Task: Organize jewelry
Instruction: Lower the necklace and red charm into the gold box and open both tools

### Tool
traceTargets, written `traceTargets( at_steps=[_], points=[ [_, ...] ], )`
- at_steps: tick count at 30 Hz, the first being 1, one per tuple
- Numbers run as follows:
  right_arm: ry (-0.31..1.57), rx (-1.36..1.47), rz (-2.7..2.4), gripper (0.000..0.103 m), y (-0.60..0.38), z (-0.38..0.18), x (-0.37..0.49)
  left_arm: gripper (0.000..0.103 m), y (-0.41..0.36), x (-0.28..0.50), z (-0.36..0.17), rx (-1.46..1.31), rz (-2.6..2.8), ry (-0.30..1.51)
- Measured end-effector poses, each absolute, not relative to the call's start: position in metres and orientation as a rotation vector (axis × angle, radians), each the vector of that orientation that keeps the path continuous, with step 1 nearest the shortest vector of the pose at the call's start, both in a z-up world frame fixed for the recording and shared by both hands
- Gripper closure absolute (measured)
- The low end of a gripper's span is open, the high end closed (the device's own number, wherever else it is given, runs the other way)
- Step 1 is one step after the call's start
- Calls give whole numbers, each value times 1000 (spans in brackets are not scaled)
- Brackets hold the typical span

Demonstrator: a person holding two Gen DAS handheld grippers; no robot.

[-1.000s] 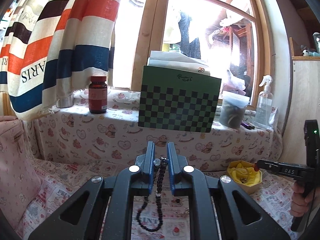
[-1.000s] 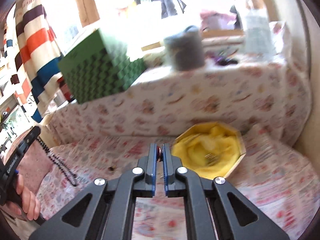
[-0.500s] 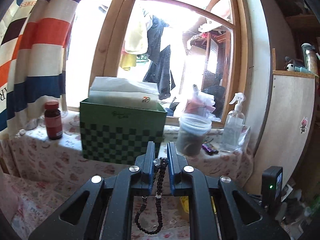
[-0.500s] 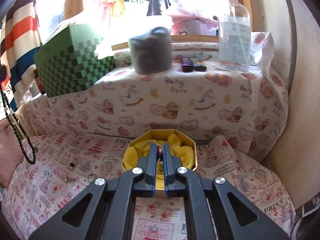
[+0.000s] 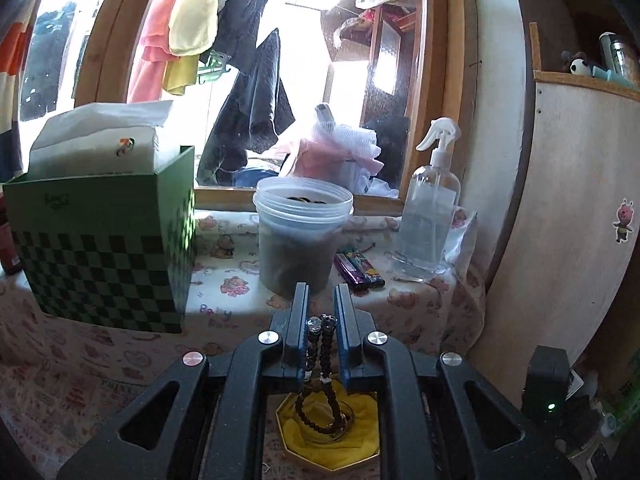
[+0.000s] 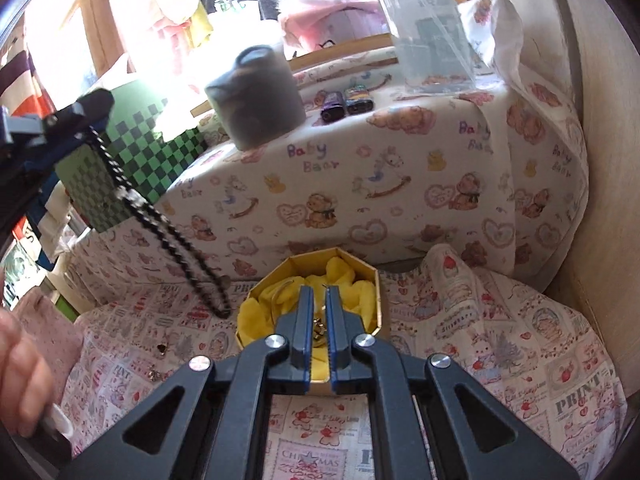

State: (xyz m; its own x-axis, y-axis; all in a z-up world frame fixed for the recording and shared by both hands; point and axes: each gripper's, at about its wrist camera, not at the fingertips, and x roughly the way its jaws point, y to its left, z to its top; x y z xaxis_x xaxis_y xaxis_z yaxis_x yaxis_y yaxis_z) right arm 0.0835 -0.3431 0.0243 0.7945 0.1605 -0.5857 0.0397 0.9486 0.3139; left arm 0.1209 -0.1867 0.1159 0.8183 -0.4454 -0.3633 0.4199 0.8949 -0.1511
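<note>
My left gripper (image 5: pixel 321 294) is shut on a string of black beads (image 5: pixel 320 364), whose loop hangs down over the yellow-lined octagonal box (image 5: pixel 332 446). From the right wrist view the left gripper (image 6: pixel 82 114) sits at the upper left, and the bead string (image 6: pixel 160 220) swings toward the box (image 6: pixel 276 300), its lowest part just left of the rim. My right gripper (image 6: pixel 316 294) hovers over the box with its jaws shut; a small metallic trinket (image 6: pixel 318 328) shows between the pads. Two small charms (image 6: pixel 161 347) lie loose on the printed cloth.
A cloth-covered ledge (image 6: pixel 360 184) behind the box carries a green checkered box (image 5: pixel 100 248), a plastic tub (image 5: pixel 300 236), two lighters (image 5: pixel 360 270) and a spray bottle (image 5: pixel 432 208). A wooden panel (image 5: pixel 568 220) closes the right side. A hand (image 6: pixel 20 376) is at the left edge.
The left gripper has swung right with the beads, which now hang over the yellow box. The right gripper has come closer over the box and kept its jaws shut.
</note>
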Motion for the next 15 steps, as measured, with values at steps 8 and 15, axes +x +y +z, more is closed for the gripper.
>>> traceTargets(
  at_steps=[8, 15],
  points=[
    [633, 355, 2, 98, -360, 31, 78, 92, -201, 144, 83, -161, -570, 577],
    [651, 358, -33, 95, -366, 32, 78, 91, -208, 150, 61, -155, -595, 666]
  ],
)
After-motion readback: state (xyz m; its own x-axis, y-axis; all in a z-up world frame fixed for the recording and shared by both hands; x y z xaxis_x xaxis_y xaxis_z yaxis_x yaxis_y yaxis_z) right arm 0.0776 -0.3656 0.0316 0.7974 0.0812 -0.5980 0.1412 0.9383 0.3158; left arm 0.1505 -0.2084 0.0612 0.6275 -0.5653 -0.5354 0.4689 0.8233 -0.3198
